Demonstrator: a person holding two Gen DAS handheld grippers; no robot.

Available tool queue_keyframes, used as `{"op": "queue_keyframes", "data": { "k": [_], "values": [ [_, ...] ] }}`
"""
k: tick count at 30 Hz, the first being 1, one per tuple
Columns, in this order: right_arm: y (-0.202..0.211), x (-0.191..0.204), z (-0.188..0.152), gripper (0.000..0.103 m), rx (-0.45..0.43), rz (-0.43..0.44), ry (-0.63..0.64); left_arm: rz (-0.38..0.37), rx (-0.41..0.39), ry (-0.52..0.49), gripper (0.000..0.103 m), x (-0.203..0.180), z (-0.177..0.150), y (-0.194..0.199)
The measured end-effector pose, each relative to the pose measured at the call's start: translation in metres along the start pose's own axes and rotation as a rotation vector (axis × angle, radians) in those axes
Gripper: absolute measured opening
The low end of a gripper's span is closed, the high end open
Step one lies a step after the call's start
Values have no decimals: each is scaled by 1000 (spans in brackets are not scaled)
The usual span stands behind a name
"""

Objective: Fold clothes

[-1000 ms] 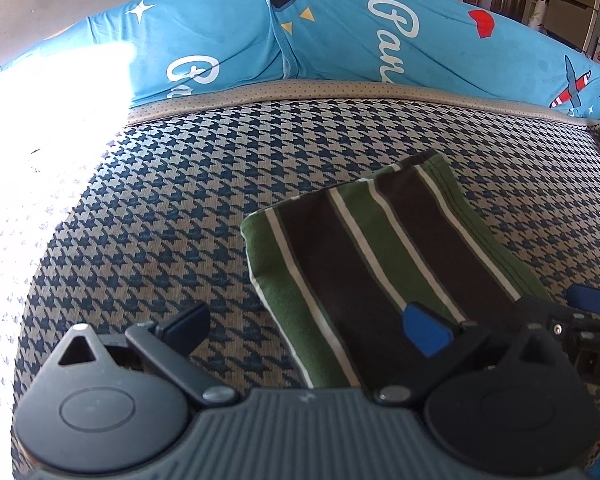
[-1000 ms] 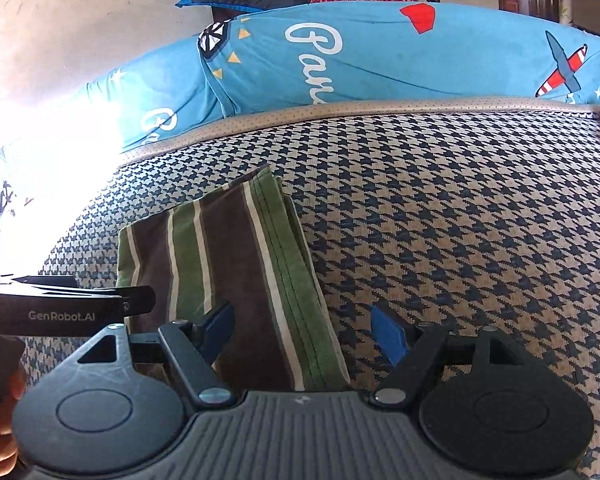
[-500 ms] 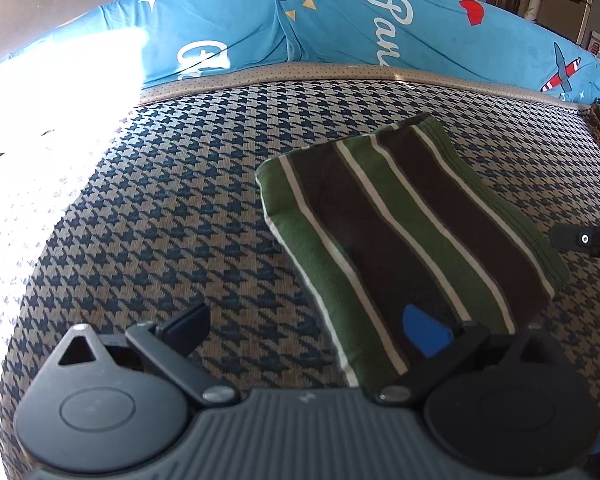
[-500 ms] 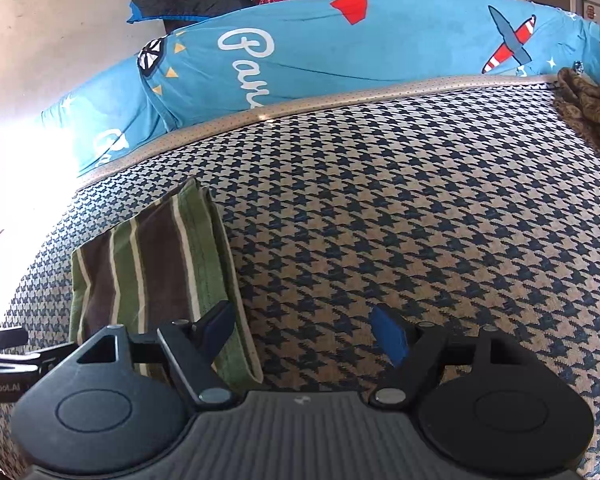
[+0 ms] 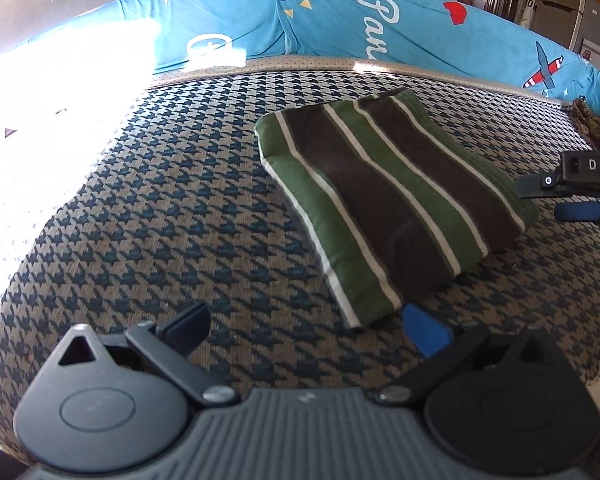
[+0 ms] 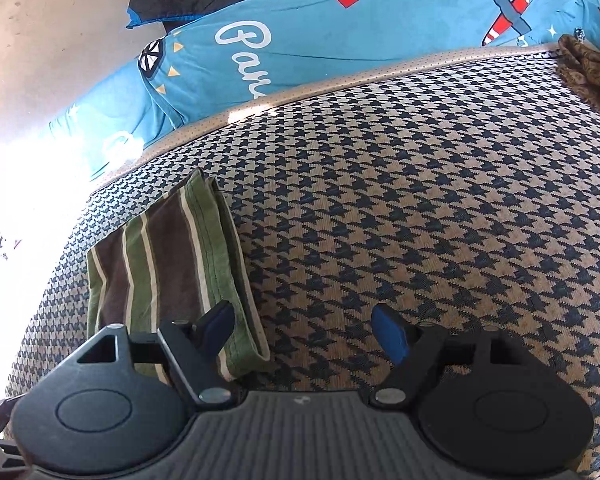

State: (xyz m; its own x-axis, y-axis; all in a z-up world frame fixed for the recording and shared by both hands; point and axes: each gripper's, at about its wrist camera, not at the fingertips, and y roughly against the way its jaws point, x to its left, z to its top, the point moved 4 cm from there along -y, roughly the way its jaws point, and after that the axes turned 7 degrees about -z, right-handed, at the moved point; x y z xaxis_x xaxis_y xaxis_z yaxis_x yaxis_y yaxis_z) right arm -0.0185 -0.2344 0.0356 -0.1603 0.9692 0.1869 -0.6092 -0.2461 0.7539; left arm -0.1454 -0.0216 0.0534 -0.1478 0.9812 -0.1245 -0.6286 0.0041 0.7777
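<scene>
Folded striped shirt (image 5: pixel 392 196) lies on houndstooth bed (image 5: pixel 172 216); left gripper (image 5: pixel 306 326) and right gripper (image 6: pixel 304 326) jaws wide, empty.

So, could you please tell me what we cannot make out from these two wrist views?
- Left wrist view: glare washes out the far-left bed surface.
- Left wrist view: the right gripper is cut off by the frame's right edge.
- Right wrist view: the folded striped garment's near edge sits behind the gripper body.
- Both views: the brown patterned cloth is cut by the frame edge; what it is stays unclear.
</scene>
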Motion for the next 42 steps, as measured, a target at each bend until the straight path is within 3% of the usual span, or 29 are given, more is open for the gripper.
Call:
{"op": "queue_keyframes", "data": {
  "k": [10,22,35,42],
  "values": [
    [10,8,-7,75,23,38,2,38,74,37,103,5,-18,-7],
    [12,14,-11,76,71,47,-24,61,68,16,103,2,-19,-11],
    [20,12,-10,80,65,56,-70,61,80,15,103,4,-18,-16],
    [21,9,-11,81,57,111,-93,37,92,19,103,9,-14,-17]
  ]
}}
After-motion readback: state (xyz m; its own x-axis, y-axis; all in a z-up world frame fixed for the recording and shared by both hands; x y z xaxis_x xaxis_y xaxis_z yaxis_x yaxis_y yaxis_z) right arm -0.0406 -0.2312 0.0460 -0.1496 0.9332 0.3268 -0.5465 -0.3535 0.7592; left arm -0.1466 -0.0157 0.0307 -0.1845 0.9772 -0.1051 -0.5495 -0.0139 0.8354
